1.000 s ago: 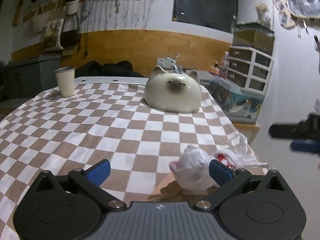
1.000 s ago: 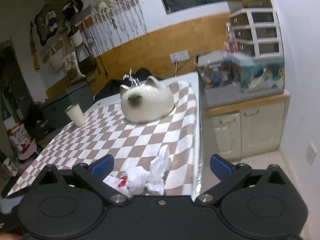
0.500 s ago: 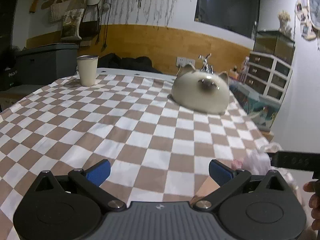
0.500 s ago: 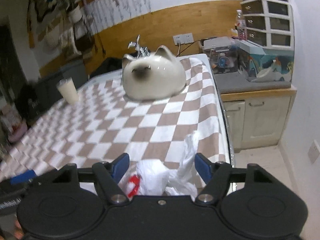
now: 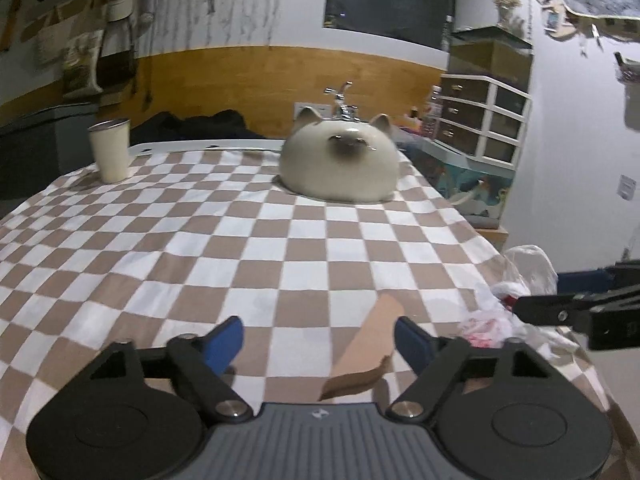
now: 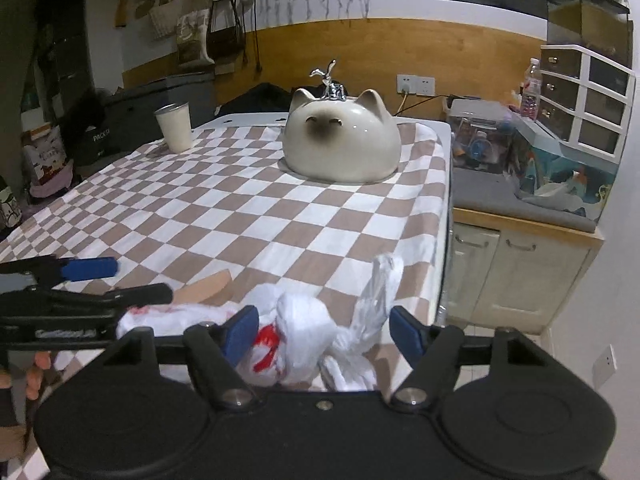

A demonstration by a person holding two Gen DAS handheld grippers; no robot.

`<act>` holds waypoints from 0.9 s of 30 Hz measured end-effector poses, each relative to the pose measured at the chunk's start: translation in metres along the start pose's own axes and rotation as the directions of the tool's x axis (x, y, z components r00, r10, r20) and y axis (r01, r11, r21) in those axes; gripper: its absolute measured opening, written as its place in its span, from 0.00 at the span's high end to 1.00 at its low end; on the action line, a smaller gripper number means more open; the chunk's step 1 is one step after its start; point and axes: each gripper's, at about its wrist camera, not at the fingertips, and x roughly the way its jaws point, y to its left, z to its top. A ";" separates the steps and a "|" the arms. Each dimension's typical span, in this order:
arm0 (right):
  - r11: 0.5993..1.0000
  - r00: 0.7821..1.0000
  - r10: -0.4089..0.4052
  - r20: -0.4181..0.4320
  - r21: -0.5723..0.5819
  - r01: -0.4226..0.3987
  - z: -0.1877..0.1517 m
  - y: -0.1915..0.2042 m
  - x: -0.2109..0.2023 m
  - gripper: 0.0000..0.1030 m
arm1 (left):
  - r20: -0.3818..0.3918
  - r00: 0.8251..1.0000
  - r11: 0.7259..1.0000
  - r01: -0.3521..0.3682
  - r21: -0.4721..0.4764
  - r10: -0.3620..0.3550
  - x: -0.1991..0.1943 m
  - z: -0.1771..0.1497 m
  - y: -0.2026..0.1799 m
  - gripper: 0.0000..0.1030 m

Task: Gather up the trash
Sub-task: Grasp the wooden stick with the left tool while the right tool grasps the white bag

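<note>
A crumpled white plastic bag with red print (image 6: 304, 340) lies at the near right corner of the checkered table; it also shows in the left wrist view (image 5: 516, 300). My right gripper (image 6: 324, 330) is open, its blue pads on either side of the bag, not pressing it. A torn brown cardboard scrap (image 5: 368, 344) lies flat between the open jaws of my left gripper (image 5: 320, 340), closer to the right pad. The same scrap (image 6: 206, 286) shows left of the bag. The left gripper is seen from the side in the right wrist view (image 6: 92, 280).
A cat-shaped ceramic dome (image 5: 340, 164) sits at the far middle of the table (image 5: 160, 240), with a white cup (image 5: 110, 150) at far left. The table's right edge drops off beside a low cabinet (image 6: 516, 264). Drawers (image 6: 588, 100) stand beyond.
My right gripper has lowered and moved forward so the bag sits between its pads. My left gripper has shifted, and the cardboard scrap now lies between its jaws.
</note>
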 end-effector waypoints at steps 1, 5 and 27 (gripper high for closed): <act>1.000 1.000 -0.001 0.006 0.003 0.001 0.000 -0.001 -0.004 0.29 | -0.003 1.000 1.000 0.010 0.009 -0.010 0.001 0.000 -0.002 0.30; 0.999 0.999 -0.001 0.053 0.039 -0.001 0.002 -0.005 -0.022 0.29 | -0.024 0.998 0.996 0.067 0.056 -0.066 0.004 -0.004 -0.013 0.42; 0.823 0.985 0.163 -0.052 0.558 -0.107 -0.023 0.015 -0.003 0.77 | -0.079 0.997 0.999 0.011 0.040 -0.008 0.001 -0.009 -0.024 0.75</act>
